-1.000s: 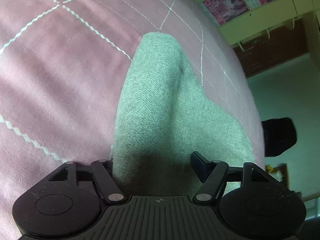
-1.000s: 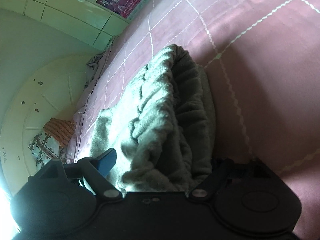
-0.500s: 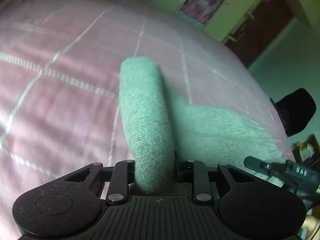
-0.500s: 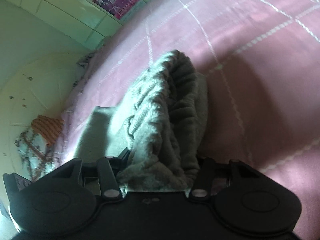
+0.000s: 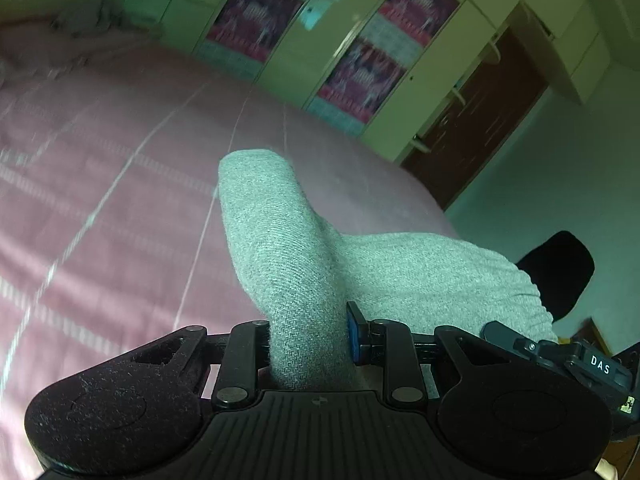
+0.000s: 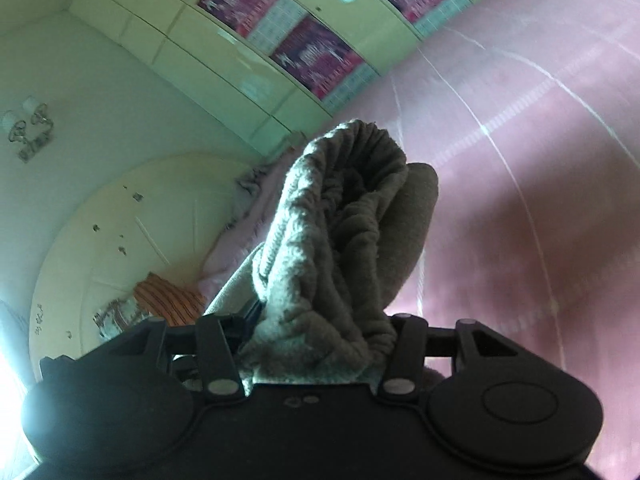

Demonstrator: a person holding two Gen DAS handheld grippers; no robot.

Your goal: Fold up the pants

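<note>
We see a bed (image 5: pixel 100 208) under a pink cover crossed by pale stitched lines, with green cupboards (image 5: pixel 304 40) bearing posters behind it and a dark brown door (image 5: pixel 476 120) to the right. In the right wrist view a round cream headboard (image 6: pixel 120 240) and a striped pillow (image 6: pixel 168 300) sit at left. Our left tool (image 5: pixel 308 340) is raised above the cover, its jaws closed tight on a fold of the grey pants (image 5: pixel 280 248), which trail right. Our right tool (image 6: pixel 320 344) is clamped on the bunched, ribbed waistband end of them (image 6: pixel 340 220). The cloth hides both tools' fingertips, and the cover is blurred.
</note>
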